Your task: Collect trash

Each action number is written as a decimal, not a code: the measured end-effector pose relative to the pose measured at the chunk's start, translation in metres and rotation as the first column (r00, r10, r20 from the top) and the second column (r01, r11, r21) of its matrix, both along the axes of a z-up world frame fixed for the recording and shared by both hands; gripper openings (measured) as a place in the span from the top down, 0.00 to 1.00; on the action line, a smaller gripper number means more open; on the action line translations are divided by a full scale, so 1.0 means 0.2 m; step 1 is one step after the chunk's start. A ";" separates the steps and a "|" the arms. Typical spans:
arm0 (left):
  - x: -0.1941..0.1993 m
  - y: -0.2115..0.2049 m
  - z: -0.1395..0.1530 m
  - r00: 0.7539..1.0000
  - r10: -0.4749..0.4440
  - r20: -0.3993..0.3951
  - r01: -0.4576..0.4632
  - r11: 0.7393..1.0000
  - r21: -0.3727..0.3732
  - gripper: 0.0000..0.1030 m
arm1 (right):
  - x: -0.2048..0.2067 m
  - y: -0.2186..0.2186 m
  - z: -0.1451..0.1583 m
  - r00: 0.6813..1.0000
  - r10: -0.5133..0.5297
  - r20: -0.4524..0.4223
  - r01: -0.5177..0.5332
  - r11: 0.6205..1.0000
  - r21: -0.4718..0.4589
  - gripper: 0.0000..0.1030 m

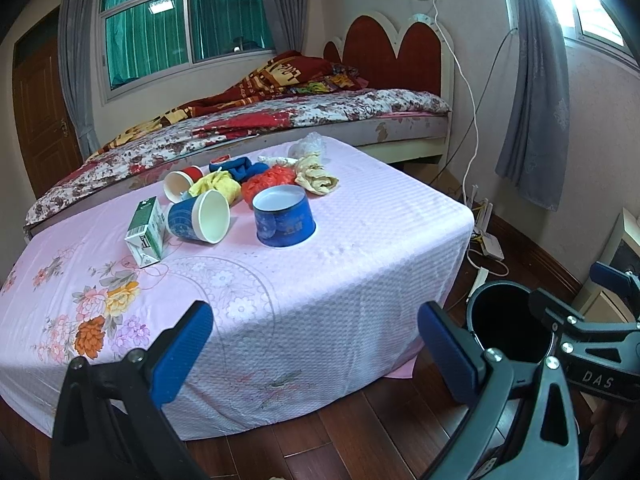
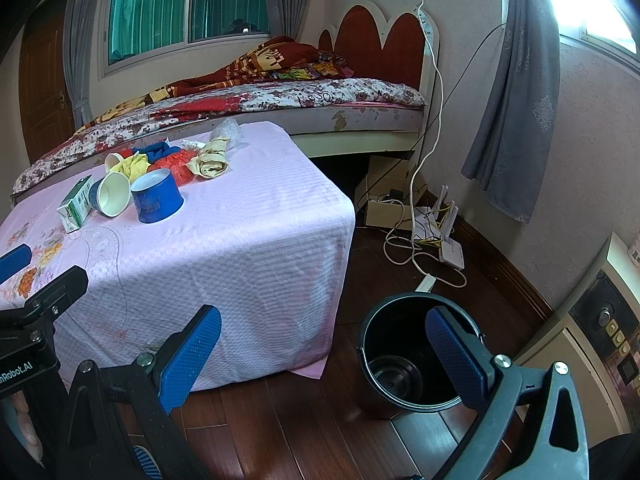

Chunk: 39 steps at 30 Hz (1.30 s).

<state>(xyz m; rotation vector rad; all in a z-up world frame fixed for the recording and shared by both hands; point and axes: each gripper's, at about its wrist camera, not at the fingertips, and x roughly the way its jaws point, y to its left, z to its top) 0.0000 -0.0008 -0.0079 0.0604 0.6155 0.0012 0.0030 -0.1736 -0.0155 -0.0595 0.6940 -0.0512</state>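
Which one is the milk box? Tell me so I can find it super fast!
Look at the table with the pink flowery cloth in front of the bed. The trash is piled at its far end; the milk box stands at the pile's left edge, beside a tipped blue paper cup. It alone is a green-and-white box with square corners.

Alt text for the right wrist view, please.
The open right gripper hovers above a dark wooden floor between a pink-clothed table strewn with paper cups and wrappers and an empty black bucket. A floral-quilted bed stands behind.
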 end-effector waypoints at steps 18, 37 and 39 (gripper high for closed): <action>0.00 0.00 -0.01 1.000 -0.002 -0.001 0.002 1.000 0.002 0.01 | 0.00 0.01 0.00 1.000 0.002 -0.002 -0.002 1.000 -0.001 0.00; 0.07 0.10 0.01 0.999 0.053 -0.003 -0.053 0.998 0.016 0.01 | 0.07 0.07 0.00 0.999 0.048 -0.003 -0.048 0.999 -0.004 0.00; 0.08 0.15 0.01 0.997 0.077 -0.001 -0.076 0.997 0.019 0.01 | 0.10 0.11 0.01 0.997 0.072 -0.004 -0.072 0.997 -0.014 0.00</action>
